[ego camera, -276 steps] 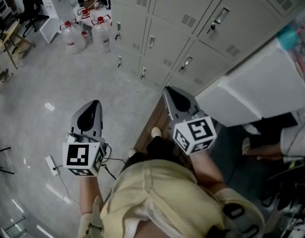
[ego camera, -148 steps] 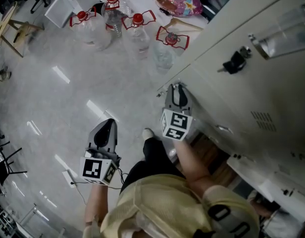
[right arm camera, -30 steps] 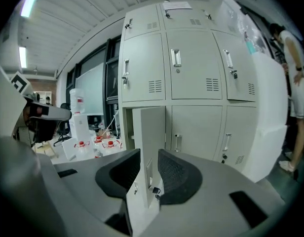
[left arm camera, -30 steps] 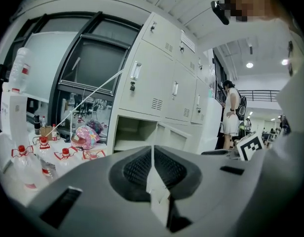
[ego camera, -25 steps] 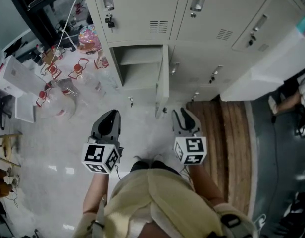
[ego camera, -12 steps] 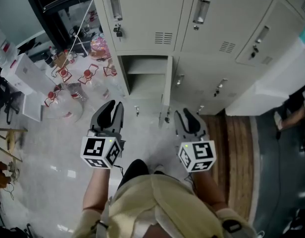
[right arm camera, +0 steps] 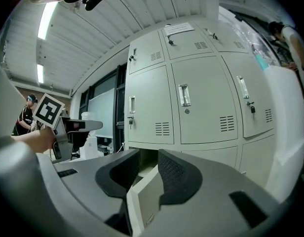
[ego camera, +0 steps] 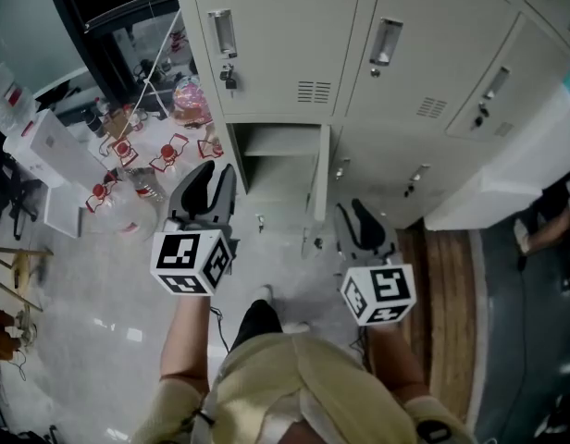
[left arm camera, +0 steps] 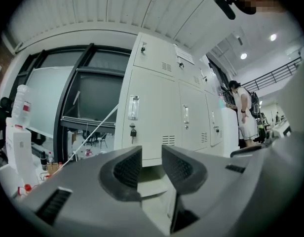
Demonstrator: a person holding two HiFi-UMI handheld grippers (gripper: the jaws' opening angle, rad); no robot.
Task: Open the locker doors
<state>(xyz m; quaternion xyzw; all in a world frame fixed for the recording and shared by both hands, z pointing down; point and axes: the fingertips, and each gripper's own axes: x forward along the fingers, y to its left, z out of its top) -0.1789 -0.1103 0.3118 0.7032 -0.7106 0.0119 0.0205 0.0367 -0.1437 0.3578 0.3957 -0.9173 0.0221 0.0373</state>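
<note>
A bank of pale grey lockers fills the top of the head view. One lower locker (ego camera: 278, 154) stands open, its door (ego camera: 321, 189) swung out edge-on toward me. Above it are closed doors, the left one with a handle (ego camera: 222, 33) and a small padlock (ego camera: 229, 77). My left gripper (ego camera: 214, 172) hovers in front of the open compartment's left side, its jaws opening with nothing between them (left arm camera: 152, 154). My right gripper (ego camera: 353, 213) is just right of the open door, jaws apart. In the right gripper view the door's edge (right arm camera: 143, 201) shows through the gap behind those jaws (right arm camera: 148, 162).
Several water bottles with red handles (ego camera: 128, 160) and a white box (ego camera: 54, 151) sit on the floor at left. A white cabinet (ego camera: 507, 178) stands against the lockers at right, with a wooden floor strip (ego camera: 442, 276) and a person's legs (ego camera: 544, 229) beyond.
The left gripper's jaws have parted from shut to open. Both grippers have moved forward toward the open locker, the left one further up. The view has shifted closer to the lockers.
</note>
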